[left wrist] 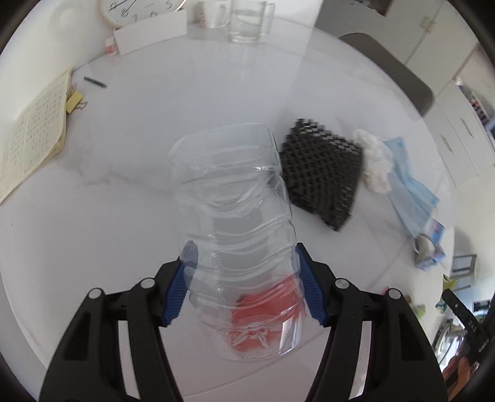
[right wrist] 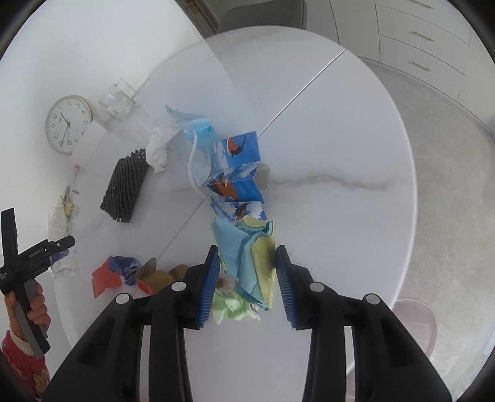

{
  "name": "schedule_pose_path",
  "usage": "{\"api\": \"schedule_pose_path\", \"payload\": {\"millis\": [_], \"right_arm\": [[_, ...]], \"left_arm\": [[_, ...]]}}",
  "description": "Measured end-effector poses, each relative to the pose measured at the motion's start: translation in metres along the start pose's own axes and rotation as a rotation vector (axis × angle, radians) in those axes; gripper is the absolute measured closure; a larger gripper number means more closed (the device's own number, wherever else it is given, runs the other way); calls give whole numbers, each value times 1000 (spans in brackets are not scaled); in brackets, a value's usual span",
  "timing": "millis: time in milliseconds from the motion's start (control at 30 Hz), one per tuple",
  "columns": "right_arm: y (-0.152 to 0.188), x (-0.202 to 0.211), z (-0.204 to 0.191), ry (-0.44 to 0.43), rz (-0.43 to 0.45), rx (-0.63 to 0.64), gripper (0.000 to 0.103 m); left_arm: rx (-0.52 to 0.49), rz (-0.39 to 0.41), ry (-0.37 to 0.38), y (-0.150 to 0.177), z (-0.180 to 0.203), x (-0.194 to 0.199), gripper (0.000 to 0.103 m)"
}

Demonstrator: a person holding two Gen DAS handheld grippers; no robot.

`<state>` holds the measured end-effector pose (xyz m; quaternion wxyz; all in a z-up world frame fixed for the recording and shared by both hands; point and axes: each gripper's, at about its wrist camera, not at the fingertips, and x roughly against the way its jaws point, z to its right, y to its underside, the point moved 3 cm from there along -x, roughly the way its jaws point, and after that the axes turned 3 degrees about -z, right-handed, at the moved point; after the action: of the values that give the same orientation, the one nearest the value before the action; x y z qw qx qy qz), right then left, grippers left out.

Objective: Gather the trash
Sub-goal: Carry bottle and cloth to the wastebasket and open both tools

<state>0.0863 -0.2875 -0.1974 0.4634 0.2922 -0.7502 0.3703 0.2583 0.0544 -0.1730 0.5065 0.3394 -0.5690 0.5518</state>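
My left gripper (left wrist: 244, 278) is shut on a clear crushed plastic bottle (left wrist: 235, 198) and holds it above the white table; red paper shows through its base. My right gripper (right wrist: 247, 272) is shut on a crumpled blue and yellow paper (right wrist: 247, 263). The left gripper (right wrist: 58, 247) with the bottle (right wrist: 62, 225) also shows at the left of the right wrist view. On the table lie a black foam net (left wrist: 321, 176) (right wrist: 125, 185), a white tissue wad (left wrist: 376, 164) (right wrist: 157, 148), a blue face mask (left wrist: 408, 188) (right wrist: 198, 136) and a folded bird-print carton (right wrist: 236, 173).
Red and blue paper scraps (right wrist: 114, 272), brown scraps (right wrist: 161, 272) and green paper (right wrist: 232, 306) lie near the table's front. A clock (right wrist: 68, 123), glass mugs (left wrist: 247, 21), an open notebook (left wrist: 34, 136) and a pen (left wrist: 94, 82) sit at the table's edges. A pink bin (right wrist: 414, 321) stands below the table (right wrist: 340, 139).
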Motion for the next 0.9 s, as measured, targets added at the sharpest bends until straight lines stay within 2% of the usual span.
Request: {"api": "schedule_pose_path", "payload": {"millis": [167,300,467,600,700,800,900], "right_arm": [[28,30,21,41,20,-10,66],[59,51,47,79,29,-48,66],[105,86,92,129,51,-135,65],[138,118,129,164,82,-208,65],[161,142,155,180,108,-256,65],[176,156,171,189,119,-279,65],[187,166,186,188,124,-295,65]], "left_arm": [[-91,29,57,23,27,32,42],[-195,25,120,48,70,51,42],[-434,2,216,105,157,66,42],[-634,-47,307,158,231,67,42],[-779,-116,370,204,289,60,42],[-873,-170,397,237,327,48,42],[-950,-223,393,269,361,32,41]]}}
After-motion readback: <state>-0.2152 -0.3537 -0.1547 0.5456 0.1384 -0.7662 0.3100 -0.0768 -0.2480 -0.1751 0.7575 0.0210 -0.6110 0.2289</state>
